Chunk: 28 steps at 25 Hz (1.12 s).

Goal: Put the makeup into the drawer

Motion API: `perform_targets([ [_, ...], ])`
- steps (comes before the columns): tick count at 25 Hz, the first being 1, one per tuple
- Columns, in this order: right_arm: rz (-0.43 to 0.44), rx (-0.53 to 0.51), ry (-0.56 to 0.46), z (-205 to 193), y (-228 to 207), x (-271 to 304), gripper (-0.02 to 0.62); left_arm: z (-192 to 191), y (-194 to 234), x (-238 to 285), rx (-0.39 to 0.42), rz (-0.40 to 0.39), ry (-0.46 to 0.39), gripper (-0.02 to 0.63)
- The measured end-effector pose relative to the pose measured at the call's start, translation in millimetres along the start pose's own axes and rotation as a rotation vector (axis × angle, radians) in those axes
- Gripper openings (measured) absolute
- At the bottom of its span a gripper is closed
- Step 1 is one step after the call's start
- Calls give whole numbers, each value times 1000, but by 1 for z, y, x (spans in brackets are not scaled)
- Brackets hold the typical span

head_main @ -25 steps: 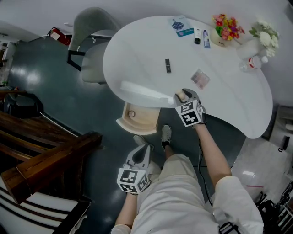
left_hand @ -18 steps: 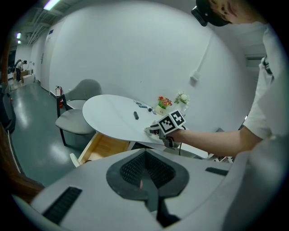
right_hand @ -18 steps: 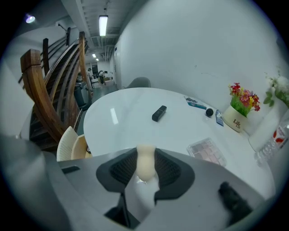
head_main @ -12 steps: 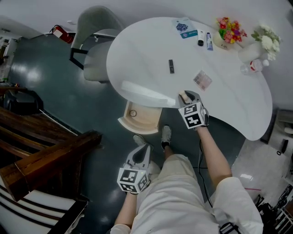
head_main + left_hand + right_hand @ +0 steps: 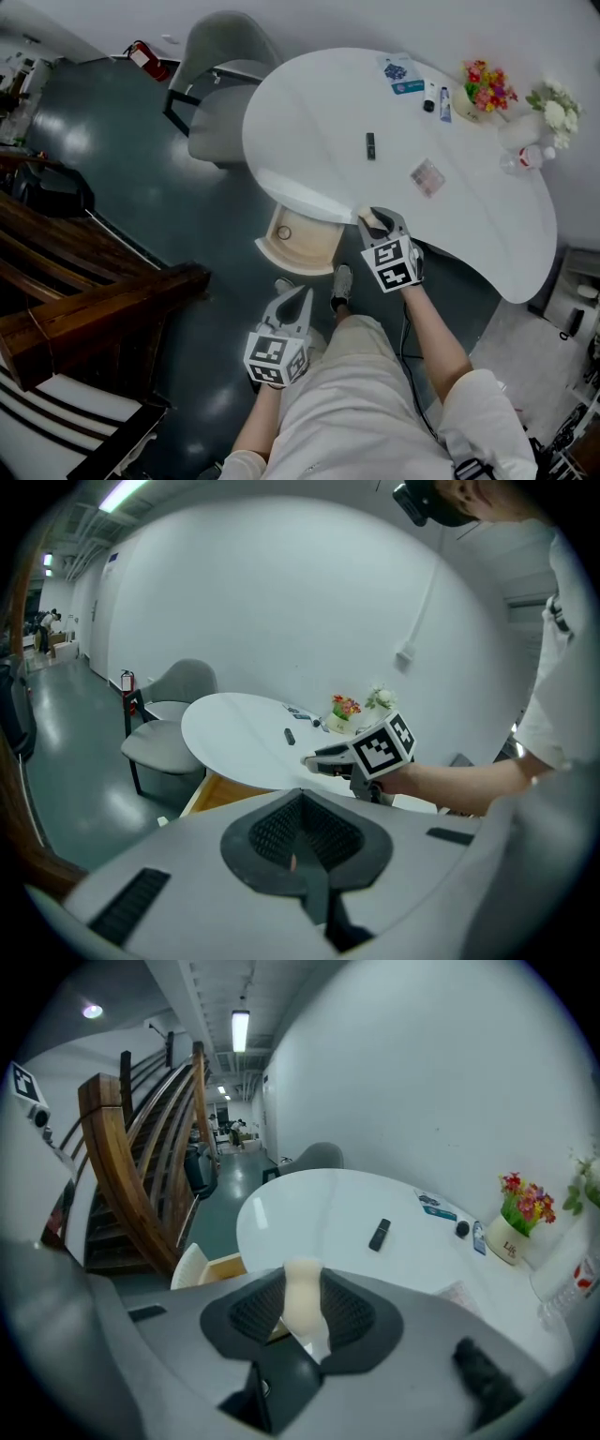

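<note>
My right gripper [image 5: 373, 221] is shut on a small cream makeup bottle [image 5: 371, 223] at the near edge of the white table [image 5: 309, 141]. In the right gripper view the cream makeup bottle [image 5: 302, 1299] stands upright between the black pads [image 5: 349, 1314]. The wooden drawer [image 5: 300, 246] hangs open under the table's edge, just left of that gripper, with a small round thing inside. My left gripper [image 5: 298, 300] is lower, near my leg and above the floor; its jaws are shut and hold nothing [image 5: 298, 844].
On the table lie a black stick [image 5: 370, 145], a patterned flat packet [image 5: 427, 175], a blue card [image 5: 401, 73], a small dark bottle [image 5: 428, 105], a tube [image 5: 445, 103], flowers [image 5: 486, 84] and a plastic bottle [image 5: 525, 157]. A grey chair [image 5: 220, 89] stands behind; wooden stairs [image 5: 84, 309] are at left.
My right gripper has closed on the cream bottle and lifted it a little off the table's edge. The left gripper has hardly moved.
</note>
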State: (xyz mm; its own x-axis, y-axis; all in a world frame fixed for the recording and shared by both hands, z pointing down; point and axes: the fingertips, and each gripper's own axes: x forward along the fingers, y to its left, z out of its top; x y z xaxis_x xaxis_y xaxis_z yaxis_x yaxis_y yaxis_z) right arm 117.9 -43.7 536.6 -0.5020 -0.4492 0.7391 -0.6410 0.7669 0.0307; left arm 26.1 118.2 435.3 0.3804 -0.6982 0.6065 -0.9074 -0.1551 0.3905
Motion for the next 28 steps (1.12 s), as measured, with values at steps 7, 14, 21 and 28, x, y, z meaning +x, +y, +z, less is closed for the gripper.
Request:
perform_targets([
  [7,104,-58,-6,25,70,2,118,11,22,-16,5,5,-21,9],
  [14,185,-99,4,35,131,18,120,12,53,-27,16,-7,-16,9],
  [21,245,-137,47,21,176,66,123,2,90,-25,49,-42,21,9],
  [28,253,-227,112,-6,197,141,126,-8,132,-14,174,-62,58,9],
])
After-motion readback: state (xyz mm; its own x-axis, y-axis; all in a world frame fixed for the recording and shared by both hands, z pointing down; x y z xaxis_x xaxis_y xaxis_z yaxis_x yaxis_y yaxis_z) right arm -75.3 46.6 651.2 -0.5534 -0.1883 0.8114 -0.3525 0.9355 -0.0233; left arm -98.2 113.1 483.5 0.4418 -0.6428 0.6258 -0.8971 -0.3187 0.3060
